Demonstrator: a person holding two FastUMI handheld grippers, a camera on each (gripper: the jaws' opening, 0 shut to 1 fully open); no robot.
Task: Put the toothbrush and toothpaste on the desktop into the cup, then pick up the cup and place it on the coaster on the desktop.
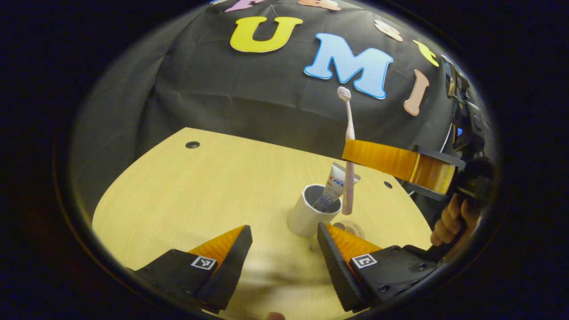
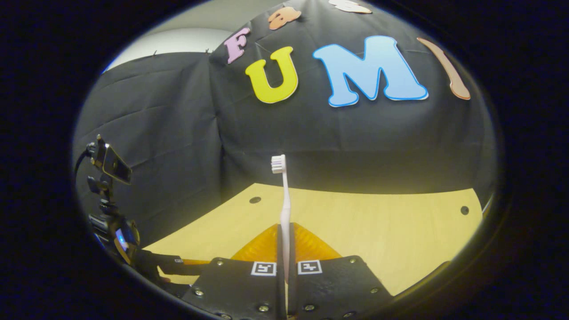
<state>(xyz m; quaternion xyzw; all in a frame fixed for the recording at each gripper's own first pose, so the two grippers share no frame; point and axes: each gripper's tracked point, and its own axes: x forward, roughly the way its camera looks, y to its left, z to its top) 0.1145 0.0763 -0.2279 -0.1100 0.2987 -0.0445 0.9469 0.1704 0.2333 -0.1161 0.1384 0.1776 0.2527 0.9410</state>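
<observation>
Pale wood covers the surface [image 1: 178, 195], where a white cup [image 1: 306, 218] stands upright with the toothpaste [image 1: 331, 189] tube leaning inside it, its top sticking out above the rim. Just beside the cup, on its right in the left gripper view, lies a small round coaster [image 1: 351, 229], partly hidden by a finger. The left hand-held gripper [image 1: 284, 249] hangs low over the surface in front of the cup with its fingers spread wide apart and nothing between them. The right hand-held gripper [image 1: 351, 153], gripped by a hand [image 1: 453, 218], reaches in from the right above the cup. Its fingers are closed tight on the handle of the pink toothbrush [image 1: 349, 146], which is held upright, bristles at the top, with its lower end next to the cup's rim; whether the end is inside the cup cannot be told. In the right gripper view the toothbrush [image 2: 284, 209] rises straight up from between that hand-held gripper's [image 2: 284, 249] pressed-together fingers.
</observation>
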